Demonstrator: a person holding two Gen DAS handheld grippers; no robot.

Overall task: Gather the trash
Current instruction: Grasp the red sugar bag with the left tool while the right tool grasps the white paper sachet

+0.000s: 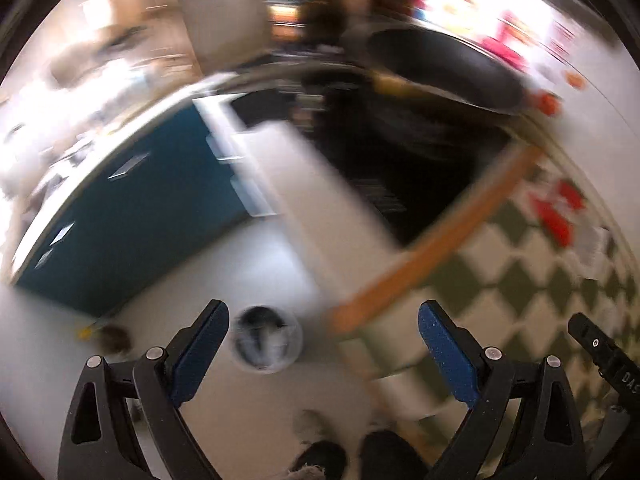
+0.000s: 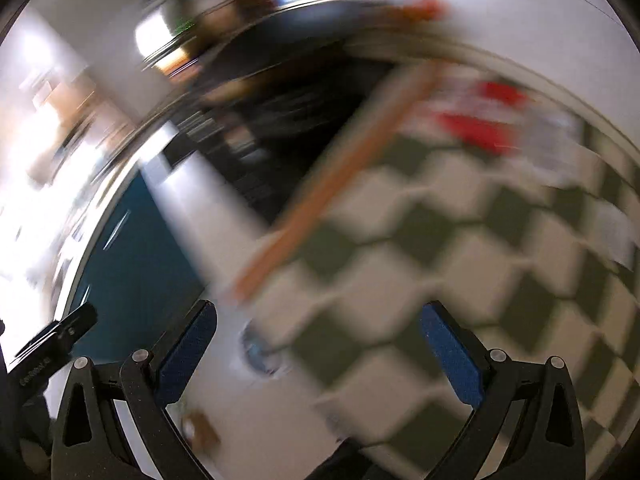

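Observation:
Both views are motion-blurred. My left gripper [image 1: 324, 344] is open and empty, held high above the floor. Below it a small round bin [image 1: 266, 340] with a light liner stands on the pale floor. A red and white piece of trash [image 1: 558, 208] lies on the green-and-white checkered tablecloth [image 1: 520, 280] at the right. My right gripper [image 2: 318, 340] is open and empty over the table's near edge. The same red trash [image 2: 480, 120] shows far ahead on the cloth [image 2: 440, 240]. The bin [image 2: 260, 354] shows as a blur low between the fingers.
A wooden table edge [image 1: 436, 240] runs diagonally; it also shows in the right wrist view [image 2: 332, 184]. A teal cabinet [image 1: 132, 216] stands at the left. A dark round pan-like shape [image 1: 440, 68] sits at the far end. My shoes [image 1: 320, 456] are below. A small brown object [image 1: 114, 340] lies on the floor.

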